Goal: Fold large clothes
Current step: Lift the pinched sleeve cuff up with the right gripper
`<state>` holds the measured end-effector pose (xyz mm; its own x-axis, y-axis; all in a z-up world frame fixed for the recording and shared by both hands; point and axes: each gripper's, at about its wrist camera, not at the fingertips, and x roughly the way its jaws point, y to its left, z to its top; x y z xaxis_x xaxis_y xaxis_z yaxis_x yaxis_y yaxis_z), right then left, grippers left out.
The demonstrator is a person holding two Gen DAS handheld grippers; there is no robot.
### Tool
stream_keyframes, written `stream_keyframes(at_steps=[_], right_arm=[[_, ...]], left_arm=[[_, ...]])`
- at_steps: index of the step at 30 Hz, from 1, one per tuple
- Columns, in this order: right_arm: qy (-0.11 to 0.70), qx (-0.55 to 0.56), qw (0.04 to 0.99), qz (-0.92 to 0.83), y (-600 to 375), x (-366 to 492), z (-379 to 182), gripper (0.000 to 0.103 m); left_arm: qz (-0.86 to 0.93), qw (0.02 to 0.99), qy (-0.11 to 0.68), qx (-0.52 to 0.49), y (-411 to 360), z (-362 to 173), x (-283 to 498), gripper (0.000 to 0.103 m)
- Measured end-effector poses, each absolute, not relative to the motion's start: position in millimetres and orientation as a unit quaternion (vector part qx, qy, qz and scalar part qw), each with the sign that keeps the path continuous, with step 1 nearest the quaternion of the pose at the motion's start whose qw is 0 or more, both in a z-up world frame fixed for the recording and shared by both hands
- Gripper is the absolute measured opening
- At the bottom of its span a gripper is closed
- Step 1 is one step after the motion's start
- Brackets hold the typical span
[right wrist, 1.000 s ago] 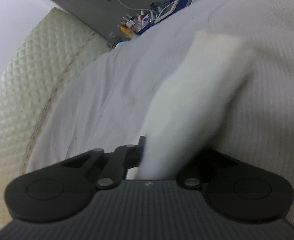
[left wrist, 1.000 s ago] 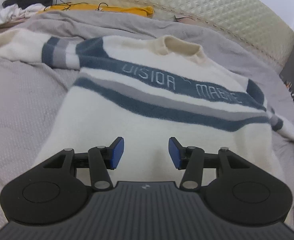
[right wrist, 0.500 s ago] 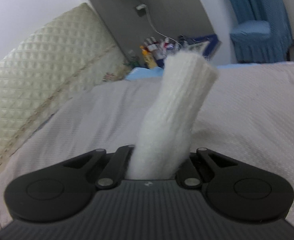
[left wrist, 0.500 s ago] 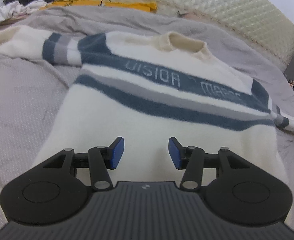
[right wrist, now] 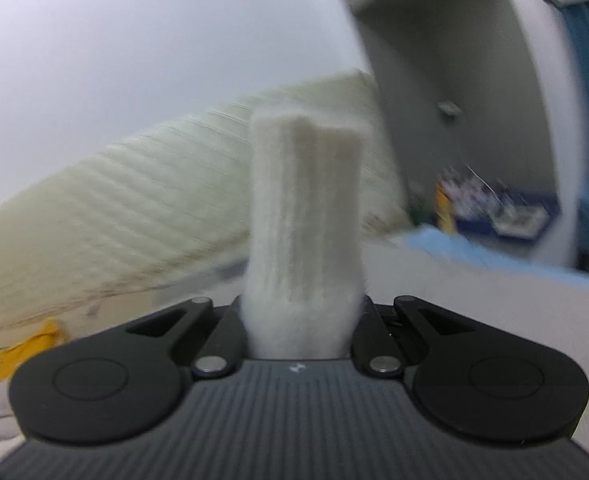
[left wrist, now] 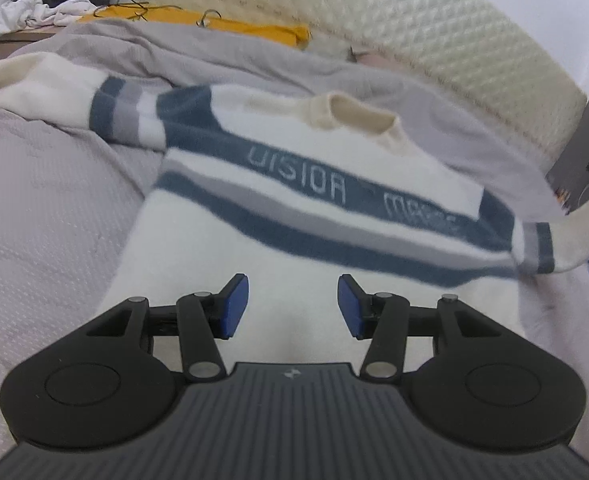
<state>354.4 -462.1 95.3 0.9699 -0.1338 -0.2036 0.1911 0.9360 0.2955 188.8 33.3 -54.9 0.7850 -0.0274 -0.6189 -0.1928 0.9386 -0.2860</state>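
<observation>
The sweater (left wrist: 294, 216) may bunch if its cuff (right wrist: 306, 216), pinched in the right gripper's (right wrist: 300, 320) fingers, slips out, while the left gripper's (left wrist: 293, 306) fingers hang apart, empty.

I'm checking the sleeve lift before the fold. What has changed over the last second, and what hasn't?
The right tool, shut on the cream sleeve cuff, has swung it up off the grey bedspread; the sleeve now rises at the sweater's side. The left tool stays open and empty above the hem; the sweater's body lies flat as before.
</observation>
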Motion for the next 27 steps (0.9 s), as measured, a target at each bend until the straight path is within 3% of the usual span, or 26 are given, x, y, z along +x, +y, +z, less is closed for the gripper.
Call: stream_keyframes(at_steps=[6,12,17,27], right_arm=[[0.048,0.114,0.992,0.01,-374.9,324.3,150.9,0.01],[0.039,0.026,0.995,0.091,-278.0,296.9,165.4,0.01],[0.048,-0.018,0.986,0.161,-204.3,272.9,145.4,0.01],[0.126,0.02,0.962,0.24,-113.1,247.3,55.8,0.011]], left_arm=[[0.029,0.926,0.316,-0.207,47.1,-46.0,172.4,0.055],[0.038,0.93,0.285,-0.231,68.2,-32.5,157.0,0.055],[0.07,0.938,0.278,-0.194,79.9,-27.5,160.6,0.055],[0.075,0.92,0.28,-0.263,116.9,-32.6,172.1,0.055]])
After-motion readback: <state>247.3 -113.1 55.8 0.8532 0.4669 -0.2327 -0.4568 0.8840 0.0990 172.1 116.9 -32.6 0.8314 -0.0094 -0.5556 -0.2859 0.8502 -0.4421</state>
